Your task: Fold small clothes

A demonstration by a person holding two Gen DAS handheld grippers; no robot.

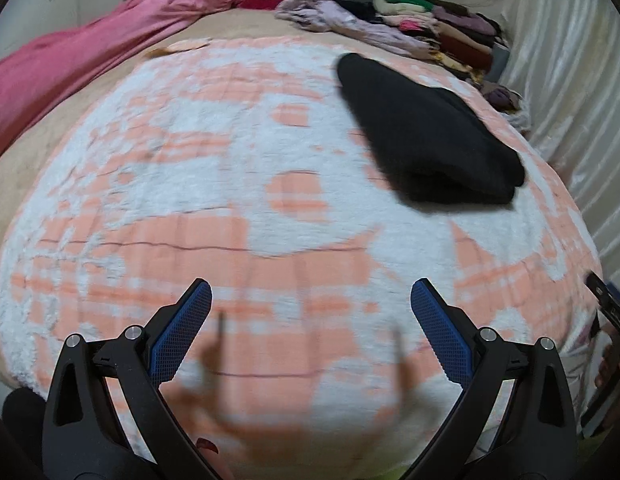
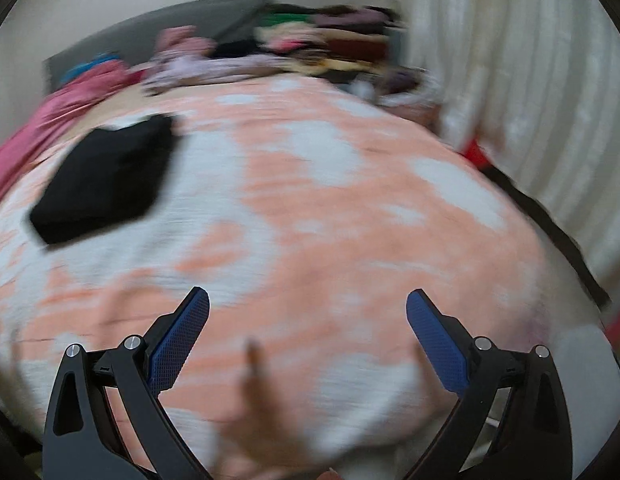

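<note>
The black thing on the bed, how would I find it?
Look at the big orange-and-white blanket covering the bed. The black folded garment lies alone on it, in front of the colourful clothes pile by the headboard. It is the only dark, neatly folded piece out in the open.

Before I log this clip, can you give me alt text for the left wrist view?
The left gripper hangs open and empty over a peach and white blanket on a bed. A folded black garment lies ahead to the right, with a heap of mixed clothes at the far end.
</note>
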